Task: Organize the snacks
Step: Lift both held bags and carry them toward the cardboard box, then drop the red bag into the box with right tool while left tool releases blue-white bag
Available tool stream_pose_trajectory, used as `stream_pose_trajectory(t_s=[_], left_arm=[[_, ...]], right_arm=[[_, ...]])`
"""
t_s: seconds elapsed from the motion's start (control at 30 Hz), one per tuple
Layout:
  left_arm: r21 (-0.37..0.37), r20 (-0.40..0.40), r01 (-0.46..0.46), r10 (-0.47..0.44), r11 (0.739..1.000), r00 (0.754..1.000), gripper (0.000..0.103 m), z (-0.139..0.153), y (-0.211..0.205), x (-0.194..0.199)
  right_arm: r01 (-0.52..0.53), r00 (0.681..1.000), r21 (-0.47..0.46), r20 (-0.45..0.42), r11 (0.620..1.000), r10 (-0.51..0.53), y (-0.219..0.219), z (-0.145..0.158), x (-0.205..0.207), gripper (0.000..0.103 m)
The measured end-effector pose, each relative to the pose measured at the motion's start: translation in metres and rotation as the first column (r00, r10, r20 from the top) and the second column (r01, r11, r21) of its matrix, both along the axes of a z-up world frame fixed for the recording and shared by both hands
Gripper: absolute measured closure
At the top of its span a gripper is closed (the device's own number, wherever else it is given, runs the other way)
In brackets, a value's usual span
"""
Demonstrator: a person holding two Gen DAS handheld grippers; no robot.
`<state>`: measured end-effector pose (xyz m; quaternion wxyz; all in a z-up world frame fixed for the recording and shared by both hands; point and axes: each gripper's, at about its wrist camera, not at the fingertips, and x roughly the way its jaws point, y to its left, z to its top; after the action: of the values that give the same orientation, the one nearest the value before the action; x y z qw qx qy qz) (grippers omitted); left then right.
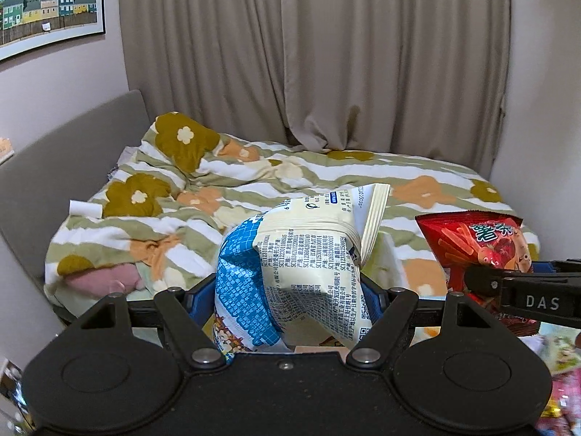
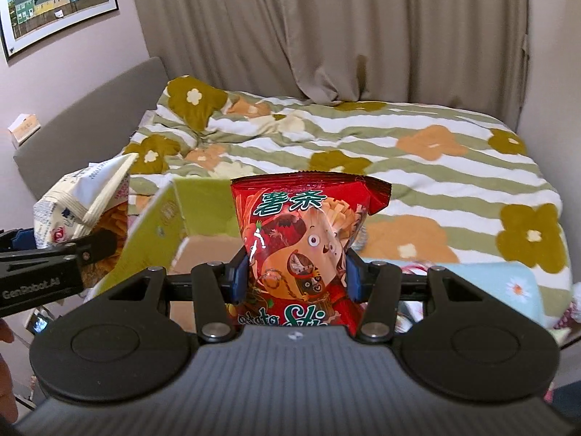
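My left gripper (image 1: 288,298) is shut on a cream and blue snack bag (image 1: 301,254) and holds it upright in the air; the same bag shows at the left of the right wrist view (image 2: 83,203). My right gripper (image 2: 296,276) is shut on a red potato-stick bag (image 2: 305,239), also upright; it shows at the right of the left wrist view (image 1: 479,247). An open cardboard box (image 2: 203,254) with a green flap (image 2: 159,225) lies just below and between the two grippers.
A bed with a striped flower-print duvet (image 2: 417,167) fills the space ahead, with a grey headboard (image 2: 94,109) at left and curtains (image 2: 326,29) behind. More snack packets (image 1: 559,392) and a light blue item (image 2: 501,287) lie at lower right.
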<state>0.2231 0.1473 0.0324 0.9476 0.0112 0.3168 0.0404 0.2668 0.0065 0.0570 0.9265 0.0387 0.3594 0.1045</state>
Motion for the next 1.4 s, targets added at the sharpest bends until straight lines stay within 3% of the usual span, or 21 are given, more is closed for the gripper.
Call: stream_pose_trajectory(t_s=[0.3,0.5,0.6,0.63,0.73,1.03,1.4], left_arm=[[0.015,-0.095,0.068,-0.067,0.998,0.993,0.022,-0.039,0.041,0.086],[0.055,-0.175,0.159,-0.147,0.986,0.974,0.022,-0.085,0.035,0.129],[0.053,-0.211,0.196,-0.181,0.979,0.961,0.018,-0.105,0.033,0.142],[0.054,-0.216,0.203,-0.187,0.978,0.958,0.011,-0.109,0.033,0.143],[0.06,-0.221,0.208,-0.19,0.976,0.957,0.002,-0.111,0.037,0.143],[-0.026,-0.197,0.167,-0.168,0.986,0.966,0.002,-0.087,0.068,0.126],[-0.044,-0.177,0.11,-0.116,0.993,0.977,0.002,-0.078,0.091,0.112]], right_arm=[[0.046,0.997,-0.016,-0.054,0.999,-0.046,0.06,-0.021,0.067,0.037],[0.105,0.988,-0.043,-0.112,0.994,-0.11,0.078,-0.046,0.098,0.037],[0.127,0.982,-0.057,-0.135,0.99,-0.134,0.081,-0.057,0.106,0.037],[0.129,0.981,-0.06,-0.139,0.99,-0.136,0.082,-0.06,0.109,0.037],[0.13,0.979,-0.056,-0.149,0.99,-0.137,0.082,-0.067,0.114,0.037],[0.107,0.975,-0.035,-0.192,0.994,-0.112,0.085,-0.075,0.123,0.036],[0.062,0.977,-0.009,-0.203,0.998,-0.063,0.104,-0.086,0.139,0.032]])
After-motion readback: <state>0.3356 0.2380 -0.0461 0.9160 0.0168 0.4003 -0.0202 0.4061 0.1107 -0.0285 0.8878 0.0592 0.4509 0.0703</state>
